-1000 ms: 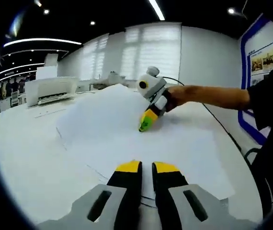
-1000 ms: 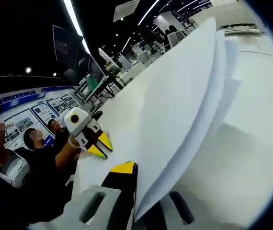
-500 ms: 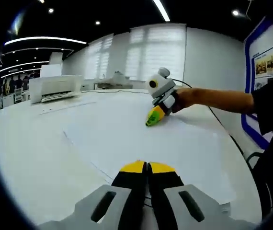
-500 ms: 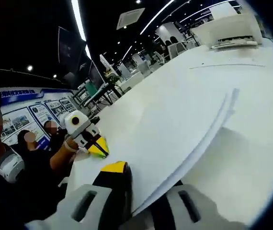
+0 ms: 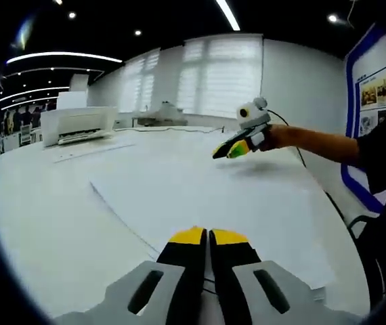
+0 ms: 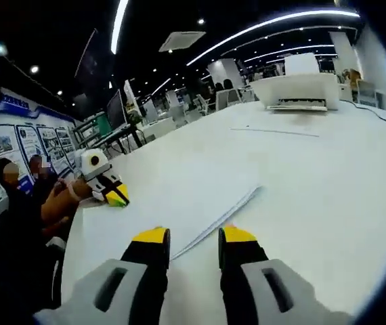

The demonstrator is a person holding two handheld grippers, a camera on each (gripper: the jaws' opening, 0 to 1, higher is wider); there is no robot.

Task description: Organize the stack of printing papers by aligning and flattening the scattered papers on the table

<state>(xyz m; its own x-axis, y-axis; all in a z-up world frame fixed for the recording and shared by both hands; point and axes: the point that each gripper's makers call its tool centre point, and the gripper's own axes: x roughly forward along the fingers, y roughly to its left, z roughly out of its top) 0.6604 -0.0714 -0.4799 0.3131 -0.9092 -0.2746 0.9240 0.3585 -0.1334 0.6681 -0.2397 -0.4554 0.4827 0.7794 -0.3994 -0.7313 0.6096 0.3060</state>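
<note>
In the left gripper view the left gripper (image 5: 208,237), black with yellow tips, has its jaws pressed together over the near edge of the stack of white printing papers (image 5: 206,196); whether a sheet is nipped between them cannot be told. The stack lies flat on the wide white bench (image 5: 37,203), its left edge running away as a thin dark line, with bare bench to the left of that edge. Beyond the stack the right gripper (image 5: 230,150) is held above the papers by a bare forearm (image 5: 315,142), casting a soft shadow on the sheets.

In the right gripper view the right gripper (image 6: 194,237) has its jaws standing apart with nothing between them, above the bench (image 6: 315,189). The papers (image 6: 152,196) spread between it and the left gripper (image 6: 115,198), their slightly uneven edge (image 6: 220,220) showing just ahead of the jaws. Open bench lies on the far side of that edge.

A white desktop printer (image 5: 78,125) sits at the far bench edge (image 6: 294,91), well apart from the stack, with a loose sheet (image 6: 274,132) lying before it.
</note>
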